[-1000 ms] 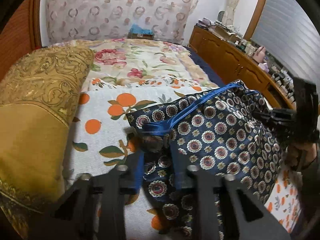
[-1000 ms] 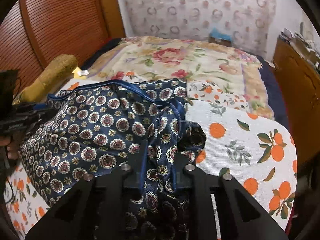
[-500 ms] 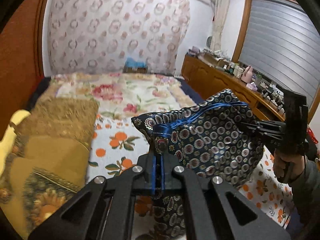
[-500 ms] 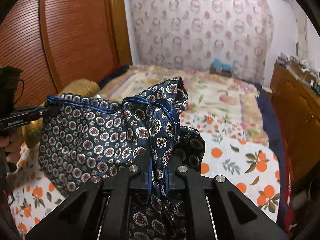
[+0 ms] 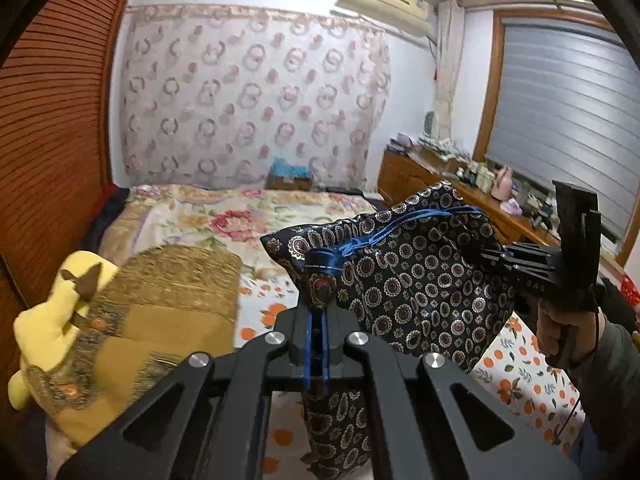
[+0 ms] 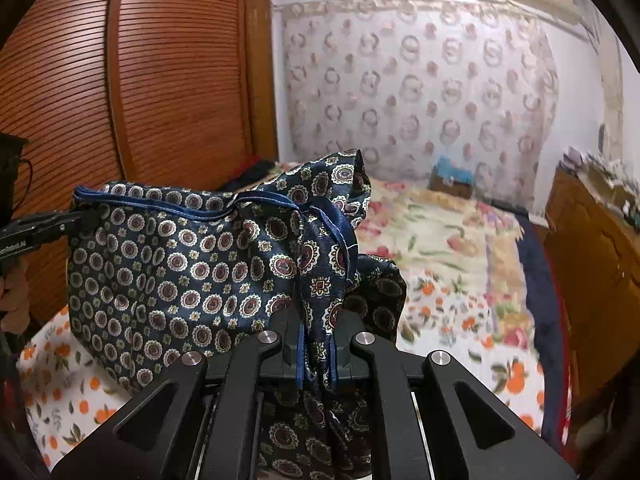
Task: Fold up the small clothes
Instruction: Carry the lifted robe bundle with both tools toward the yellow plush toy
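Note:
A small navy garment with a medallion print and blue trim (image 5: 420, 280) hangs in the air between both grippers, above the bed. My left gripper (image 5: 316, 316) is shut on one corner of its blue waistband. My right gripper (image 6: 318, 328) is shut on the other corner, with cloth bunched between its fingers. In the right wrist view the garment (image 6: 180, 268) stretches left to the left gripper (image 6: 52, 226). In the left wrist view the right gripper (image 5: 520, 260) holds the far end, with a hand on its grip.
The bed below has an orange-print sheet (image 5: 520, 364) and a floral quilt (image 5: 224, 216). A gold cushion (image 5: 160, 304) and a yellow plush toy (image 5: 48, 320) lie at the left. A wooden dresser (image 6: 592, 264) stands at the right, a wooden wardrobe (image 6: 120, 80) at the left.
Both grippers have risen from the bed, lifting the garment off the sheet so it hangs stretched between them. Both stay shut on the waistband corners.

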A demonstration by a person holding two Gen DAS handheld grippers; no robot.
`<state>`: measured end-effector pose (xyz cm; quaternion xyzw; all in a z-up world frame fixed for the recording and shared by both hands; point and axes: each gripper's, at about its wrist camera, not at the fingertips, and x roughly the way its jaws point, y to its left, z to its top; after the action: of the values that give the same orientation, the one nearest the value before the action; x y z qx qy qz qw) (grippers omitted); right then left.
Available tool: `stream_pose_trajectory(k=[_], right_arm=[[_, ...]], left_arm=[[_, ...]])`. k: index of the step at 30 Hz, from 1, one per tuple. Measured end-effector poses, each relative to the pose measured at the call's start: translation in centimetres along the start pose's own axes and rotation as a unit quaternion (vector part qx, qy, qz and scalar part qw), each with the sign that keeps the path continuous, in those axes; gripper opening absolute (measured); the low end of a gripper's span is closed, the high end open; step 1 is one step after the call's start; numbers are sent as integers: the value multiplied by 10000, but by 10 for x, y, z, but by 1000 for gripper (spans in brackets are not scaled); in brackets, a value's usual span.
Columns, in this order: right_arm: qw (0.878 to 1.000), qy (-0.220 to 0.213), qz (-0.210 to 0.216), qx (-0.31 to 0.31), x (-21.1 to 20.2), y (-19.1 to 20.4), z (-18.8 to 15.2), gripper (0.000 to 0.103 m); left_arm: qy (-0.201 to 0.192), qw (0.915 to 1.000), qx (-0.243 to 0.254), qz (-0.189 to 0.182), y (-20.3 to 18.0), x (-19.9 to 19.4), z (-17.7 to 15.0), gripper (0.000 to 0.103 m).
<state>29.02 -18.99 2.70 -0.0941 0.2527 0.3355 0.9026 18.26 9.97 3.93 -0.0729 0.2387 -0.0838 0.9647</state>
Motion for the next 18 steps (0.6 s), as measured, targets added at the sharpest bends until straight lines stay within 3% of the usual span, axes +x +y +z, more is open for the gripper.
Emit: stream_pose_trajectory(k=[10, 18], right_arm=[[9948, -302, 337, -915, 39, 62, 74, 5], [9821, -226, 834, -1671, 110, 130, 113, 5]], left_arm=[[-496, 9962, -402, 585, 62, -41, -4, 0], [-490, 9869, -892, 1249, 122, -53, -42, 0]])
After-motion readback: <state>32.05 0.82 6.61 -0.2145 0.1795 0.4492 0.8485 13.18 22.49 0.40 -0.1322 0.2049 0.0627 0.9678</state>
